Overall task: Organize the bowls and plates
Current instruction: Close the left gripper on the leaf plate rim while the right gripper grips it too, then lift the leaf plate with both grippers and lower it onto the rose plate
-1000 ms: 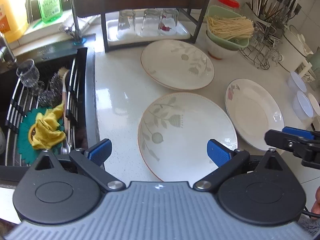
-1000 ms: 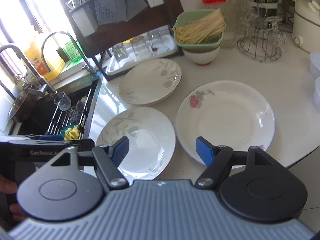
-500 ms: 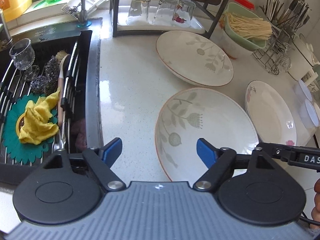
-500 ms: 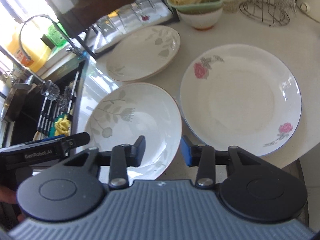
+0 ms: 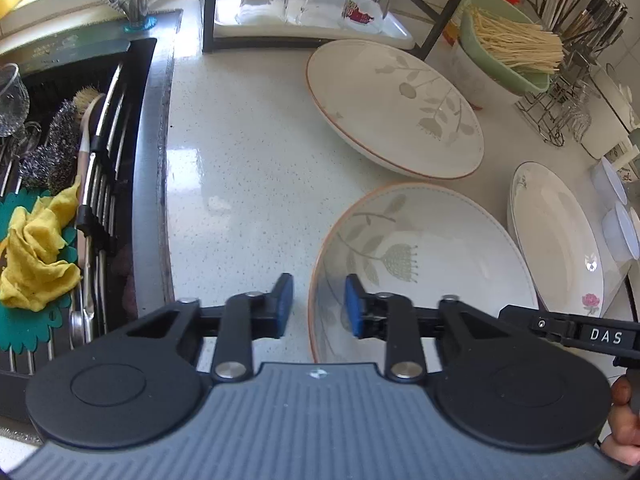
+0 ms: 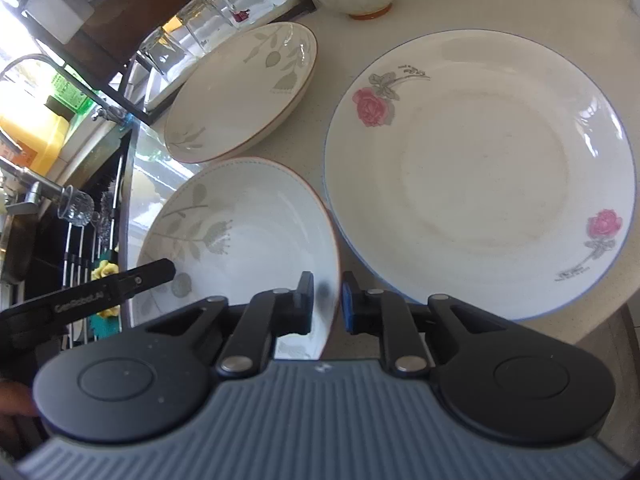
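Note:
A near leaf-patterned plate lies on the white counter; it also shows in the right wrist view. My left gripper straddles its left rim, jaws narrowed but a gap still shows. My right gripper straddles its right rim, jaws almost closed on it. A second leaf-patterned plate lies farther back, also in the right wrist view. A rose-patterned plate lies to the right, also in the left wrist view.
A sink with rack, yellow cloth and scrubbers is at the left. A rack tray with upturned glasses stands behind. A green bowl of noodles on a white bowl, a wire stand and small white dishes are at the right.
Both grippers moved in to the near leaf plate's rim, left on the left edge and right on the right edge, and both jaws narrowed from wide open.

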